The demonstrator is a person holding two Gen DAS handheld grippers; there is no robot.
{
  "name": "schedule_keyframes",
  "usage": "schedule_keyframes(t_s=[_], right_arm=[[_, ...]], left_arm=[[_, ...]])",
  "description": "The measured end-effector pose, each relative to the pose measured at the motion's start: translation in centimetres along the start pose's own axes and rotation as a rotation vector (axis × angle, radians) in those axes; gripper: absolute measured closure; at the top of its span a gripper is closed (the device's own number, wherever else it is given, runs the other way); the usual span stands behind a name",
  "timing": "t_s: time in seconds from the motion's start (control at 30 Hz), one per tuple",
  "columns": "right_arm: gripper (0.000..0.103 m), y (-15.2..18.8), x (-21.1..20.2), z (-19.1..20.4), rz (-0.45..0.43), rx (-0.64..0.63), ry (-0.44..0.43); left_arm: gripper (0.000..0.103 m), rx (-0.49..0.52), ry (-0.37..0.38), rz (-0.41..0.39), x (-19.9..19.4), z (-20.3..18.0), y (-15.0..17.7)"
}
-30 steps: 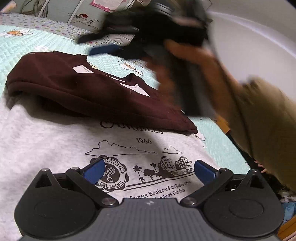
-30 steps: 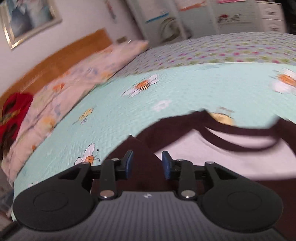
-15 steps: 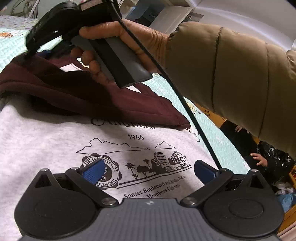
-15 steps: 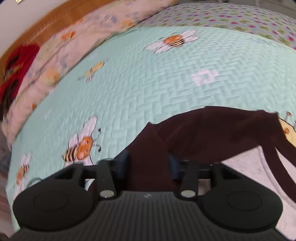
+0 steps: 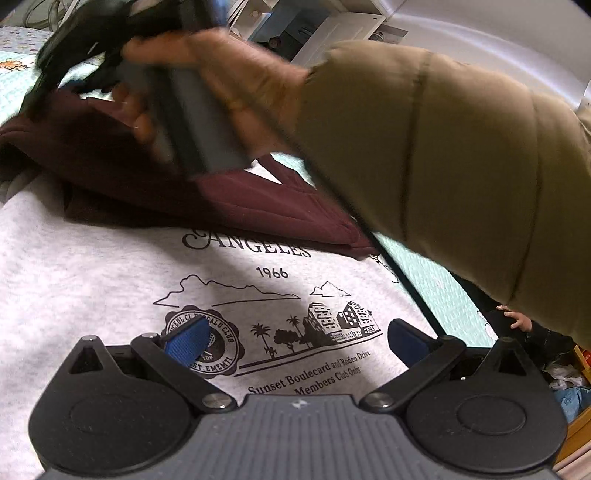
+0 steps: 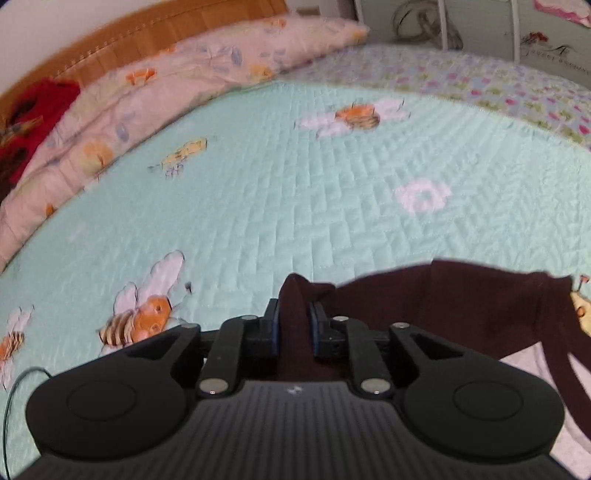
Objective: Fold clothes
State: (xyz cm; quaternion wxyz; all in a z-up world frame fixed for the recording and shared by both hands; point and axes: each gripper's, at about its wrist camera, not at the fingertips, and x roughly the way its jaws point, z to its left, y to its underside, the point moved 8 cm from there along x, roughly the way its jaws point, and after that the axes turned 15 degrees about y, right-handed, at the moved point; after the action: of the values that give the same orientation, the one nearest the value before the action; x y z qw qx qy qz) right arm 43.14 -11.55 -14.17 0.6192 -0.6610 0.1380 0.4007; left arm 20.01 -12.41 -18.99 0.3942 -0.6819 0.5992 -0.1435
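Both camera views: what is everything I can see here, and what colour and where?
Grey sweatshirt: one, printed front, flat on the bed.
Maroon garment: one, lying over the sweatshirt's top.
Quilt: one, mint green with bees, under the clothes.
Pillow: one, pink floral, by the headboard.
Headboard: one, orange-brown, behind the pillow.
Red cloth: one, far left.
Left tool: black, blue pads, open above the sweatshirt.
Right tool: black, maroon fold between its opening fingers.
Sleeve: tan, padded.

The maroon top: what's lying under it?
Under the maroon top lies a grey sweatshirt with a printed club design. The top covers the sweatshirt's upper part, so that stays hidden. Both lie on a mint quilt.
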Motion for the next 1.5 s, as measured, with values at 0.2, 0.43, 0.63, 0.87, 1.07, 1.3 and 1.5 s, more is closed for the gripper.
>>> schedule_keyframes(t_s=[0.2, 0.43, 0.63, 0.87, 1.07, 1.3, 1.5], right_arm=[[0.081, -1.2, -8.4, -2.4, -0.095, 0.223, -0.154], [0.103, 7.2, -3.4, -1.8, 0.164, 0.073, -0.047], [0.099, 6.5, -6.2, 0.7, 0.097, -0.142, -0.006], [0.087, 2.5, -6.1, 1.9, 0.024, -0.042, -0.039], [0.081, -0.7, -5.7, 2.9, -0.022, -0.064, -0.057], [0.076, -3.1, 0.9, -0.4, 0.158, 0.076, 0.003], [0.087, -2.4, 3.4, 2.0, 0.205, -0.025, -0.007]], left_arm=[[0.001, -0.014, 0.012, -0.006, 0.2, 0.2, -0.1], [0.001, -0.019, 0.020, -0.005, -0.6, 0.3, -0.1], [0.001, -0.020, 0.022, -0.008, -0.6, 0.4, -0.1], [0.001, -0.036, 0.036, -0.015, -0.8, 0.7, -0.3], [0.001, -0.018, 0.025, -0.006, -0.6, 0.3, -0.1], [0.001, -0.032, 0.040, -0.011, -0.8, 0.5, -0.1], [0.001, -0.040, 0.048, -0.015, -0.8, 0.7, -0.1]])
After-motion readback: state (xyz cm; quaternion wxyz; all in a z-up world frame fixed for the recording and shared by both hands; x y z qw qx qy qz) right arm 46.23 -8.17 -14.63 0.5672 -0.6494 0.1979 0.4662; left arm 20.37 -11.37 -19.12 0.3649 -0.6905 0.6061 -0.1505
